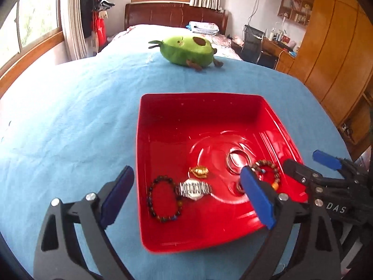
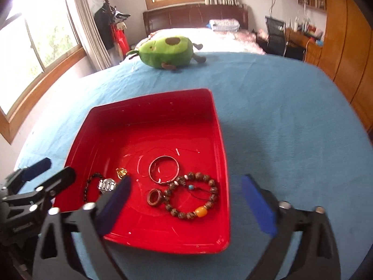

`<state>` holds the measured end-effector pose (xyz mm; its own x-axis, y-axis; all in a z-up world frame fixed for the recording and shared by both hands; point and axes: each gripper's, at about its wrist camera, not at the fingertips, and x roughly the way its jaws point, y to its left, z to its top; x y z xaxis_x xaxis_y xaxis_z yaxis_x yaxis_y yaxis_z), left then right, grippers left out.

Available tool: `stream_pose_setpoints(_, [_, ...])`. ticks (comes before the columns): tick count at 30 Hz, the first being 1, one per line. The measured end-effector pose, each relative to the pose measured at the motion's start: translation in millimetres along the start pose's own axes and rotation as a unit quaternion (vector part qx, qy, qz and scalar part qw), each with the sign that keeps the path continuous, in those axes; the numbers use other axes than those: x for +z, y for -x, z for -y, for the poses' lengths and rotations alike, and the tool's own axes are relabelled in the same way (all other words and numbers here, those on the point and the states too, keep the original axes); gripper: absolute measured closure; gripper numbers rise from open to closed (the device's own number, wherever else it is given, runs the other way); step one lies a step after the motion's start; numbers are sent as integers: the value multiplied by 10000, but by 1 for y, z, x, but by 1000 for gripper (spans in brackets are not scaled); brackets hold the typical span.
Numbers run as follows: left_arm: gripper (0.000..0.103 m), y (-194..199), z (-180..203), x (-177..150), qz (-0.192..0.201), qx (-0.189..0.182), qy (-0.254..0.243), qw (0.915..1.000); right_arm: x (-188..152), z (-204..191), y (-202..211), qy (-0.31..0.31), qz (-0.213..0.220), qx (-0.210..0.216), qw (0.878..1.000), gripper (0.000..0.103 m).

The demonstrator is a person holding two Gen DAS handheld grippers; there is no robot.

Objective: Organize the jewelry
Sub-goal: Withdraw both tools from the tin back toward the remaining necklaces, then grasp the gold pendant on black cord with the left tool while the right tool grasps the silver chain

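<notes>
Left wrist view shows the left gripper [image 1: 186, 191] spread wide and holding nothing, hovering over the near edge of a red tray [image 1: 200, 112] that sits on a blue cloth [image 1: 70, 116]. Inside the tray, from left to right, lie a dark beaded bracelet [image 1: 163, 200], a silver metal watch [image 1: 193, 189] touching it, a small gold ornament [image 1: 199, 172], a silver bangle [image 1: 237, 159] and a brown beaded bracelet [image 1: 268, 171] with an orange bead. Right wrist view adds a brown ring [image 2: 154, 197] just beside that bracelet. The right gripper [image 2: 186, 203] is likewise spread and empty, over the tray's near right side. A green avocado plush [image 1: 187, 50] rests well beyond the tray.
</notes>
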<state>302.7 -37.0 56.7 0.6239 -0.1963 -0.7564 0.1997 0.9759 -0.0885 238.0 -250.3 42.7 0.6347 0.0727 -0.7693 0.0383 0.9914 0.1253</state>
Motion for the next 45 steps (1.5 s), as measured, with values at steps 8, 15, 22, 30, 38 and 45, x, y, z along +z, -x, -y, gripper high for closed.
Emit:
stream_pose_setpoints(8, [8, 54, 7, -35, 309, 29, -134, 9994, -30, 3, 37, 29, 8, 195, 9998, 4])
stream_pose_setpoints(15, [7, 92, 12, -74, 492, 60, -248, 9985, -76, 11, 73, -48, 146, 451, 9989, 4])
stream_pose_setpoints(22, [7, 122, 14, -110, 553, -45, -223, 9982, -121, 21, 106, -105, 287, 474, 9984, 4])
stream_pose_setpoints(30, [7, 114, -1, -144, -6, -65, -45, 10000, -166, 54, 128, -458, 302, 408, 9977, 4])
stream_pose_setpoints(38, [8, 77, -2, -160, -711, -29, 96, 9974, -189, 67, 126, -572, 206, 693, 9957, 14])
stream_pose_setpoints(45, [29, 41, 11, -150, -1352, -152, 163, 9906, -193, 72, 116, -634, 51, 898, 9939, 32])
